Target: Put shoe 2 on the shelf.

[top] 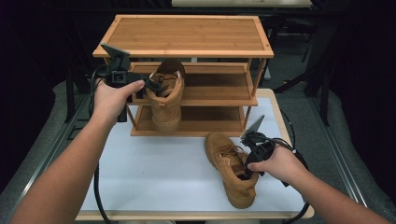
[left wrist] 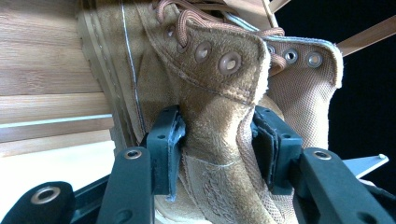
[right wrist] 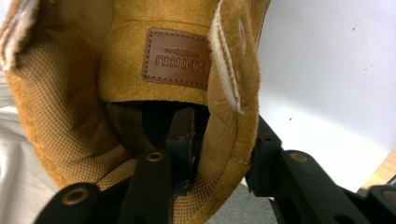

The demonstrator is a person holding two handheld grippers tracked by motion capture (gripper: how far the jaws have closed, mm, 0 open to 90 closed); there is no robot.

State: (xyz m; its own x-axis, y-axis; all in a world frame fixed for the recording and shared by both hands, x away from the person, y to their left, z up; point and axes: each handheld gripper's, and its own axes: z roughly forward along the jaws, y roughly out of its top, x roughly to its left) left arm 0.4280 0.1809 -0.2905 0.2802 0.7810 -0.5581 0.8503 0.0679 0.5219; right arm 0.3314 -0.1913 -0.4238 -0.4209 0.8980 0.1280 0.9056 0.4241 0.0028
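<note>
From the high view, two tan suede lace-up boots are in play. One boot (top: 166,95) hangs tilted in front of the middle shelf of a three-tier bamboo shoe rack (top: 187,35), toe down toward the lowest shelf. The other boot (top: 232,169) lies on the white-topped table (top: 154,172), near its right front corner.

The left gripper view adds what the high view cannot: the left hand-held gripper (left wrist: 218,142) is clamped on the first boot's ankle collar, both pads pressed into the suede below the metal eyelets (left wrist: 229,61).

The right gripper view looks into the second boot's opening, showing a stitched brown leather label (right wrist: 176,58) on the inner tongue. The right hand-held gripper (right wrist: 224,154) straddles the collar wall, one jaw inside and one outside; whether the pads press on it I cannot tell.
</note>
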